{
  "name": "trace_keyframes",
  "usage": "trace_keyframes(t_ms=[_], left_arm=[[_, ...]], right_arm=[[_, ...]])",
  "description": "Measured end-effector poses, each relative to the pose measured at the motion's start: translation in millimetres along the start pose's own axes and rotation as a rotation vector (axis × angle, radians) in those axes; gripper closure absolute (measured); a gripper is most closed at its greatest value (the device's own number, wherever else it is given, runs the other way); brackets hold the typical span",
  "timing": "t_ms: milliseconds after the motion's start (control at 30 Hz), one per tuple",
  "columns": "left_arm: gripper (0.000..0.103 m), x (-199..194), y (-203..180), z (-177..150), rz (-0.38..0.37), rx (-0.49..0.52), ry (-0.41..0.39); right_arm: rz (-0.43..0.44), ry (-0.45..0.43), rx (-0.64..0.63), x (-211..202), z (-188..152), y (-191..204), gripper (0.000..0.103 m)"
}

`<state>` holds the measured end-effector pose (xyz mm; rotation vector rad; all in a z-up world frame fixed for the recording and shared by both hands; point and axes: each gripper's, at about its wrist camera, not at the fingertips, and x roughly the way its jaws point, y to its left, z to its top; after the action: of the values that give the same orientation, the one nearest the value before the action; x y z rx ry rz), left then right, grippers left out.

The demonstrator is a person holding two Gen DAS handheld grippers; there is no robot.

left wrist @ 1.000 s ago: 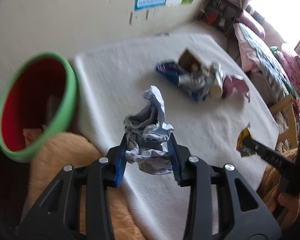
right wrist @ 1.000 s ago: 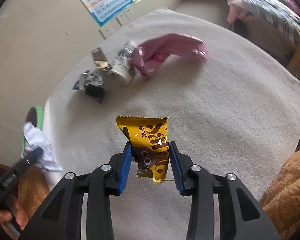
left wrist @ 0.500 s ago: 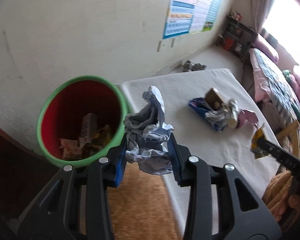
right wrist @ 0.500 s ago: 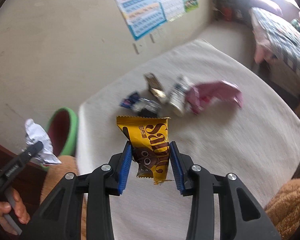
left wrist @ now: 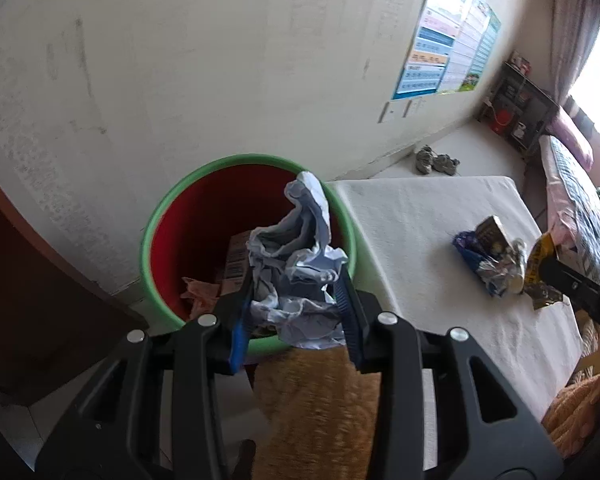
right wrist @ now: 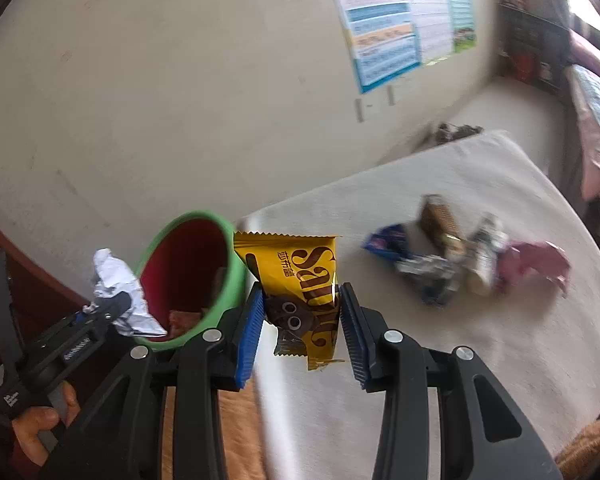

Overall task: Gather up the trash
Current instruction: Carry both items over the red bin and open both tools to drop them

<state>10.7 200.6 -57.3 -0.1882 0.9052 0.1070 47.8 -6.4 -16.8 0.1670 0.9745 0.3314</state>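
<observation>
Crumpled paper [left wrist: 296, 276]: light, soft, springy wad, white-blue; pinched low across its bulk between the blue pads of the left hand-held gripper [left wrist: 296, 312]; its upper fold stands free; it hangs over the near rim of the bin; likely to drop cleanly, though a fold could snag on a ribbed pad.

Yellow snack wrapper [right wrist: 300, 292]: thin, slick film, near weightless, probably empty; taken across its lower half by the right hand-held gripper [right wrist: 302, 320], narrow gap, pads against both side edges; it is in the air just beside the bin, above the table's left edge; may flutter or cling when let go.

Bin [left wrist: 156, 224]: red inside, green rim; stands off the table's left edge, by the wall; already holds a carton and scraps.

Remaining litter [right wrist: 452, 256]: blue foil packet, brown wrapper, small white bottle, pink bag; clustered toward the far right of the cloth-covered table [right wrist: 480, 340]; foil and bag best taken at a raised crease; bottle stiffer, round, apt to roll.
</observation>
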Motion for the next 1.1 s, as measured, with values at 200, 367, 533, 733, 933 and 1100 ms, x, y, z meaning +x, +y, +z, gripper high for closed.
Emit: trace_keyframes(t_ms=[200, 367, 533, 733, 933, 1100], left_arm=[[0.066, 4, 21, -1, 0.021, -0.029, 0.006], [0.066, 14, 39, 3, 0.023, -0.061, 0.020], [0.066, 20, 51, 10, 0.042, -0.069, 0.016], [0.066, 24, 59, 15, 0.040, -0.086, 0.010], [0.066, 32, 65, 16, 0.036, -0.090, 0.020], [0.066, 41, 71, 18, 0.038, -0.110, 0.034]], right_arm=[[0.068, 0.047, -0.068, 30, 10, 41, 0.065], [0.084, 0.084, -0.127, 52, 17, 64, 0.065], [0.099, 0.093, -0.158, 63, 26, 80, 0.065], [0.101, 0.092, -0.192, 70, 34, 92, 0.065], [0.093, 0.111, -0.214, 83, 34, 101, 0.065], [0.092, 0.136, -0.233, 94, 34, 107, 0.065]])
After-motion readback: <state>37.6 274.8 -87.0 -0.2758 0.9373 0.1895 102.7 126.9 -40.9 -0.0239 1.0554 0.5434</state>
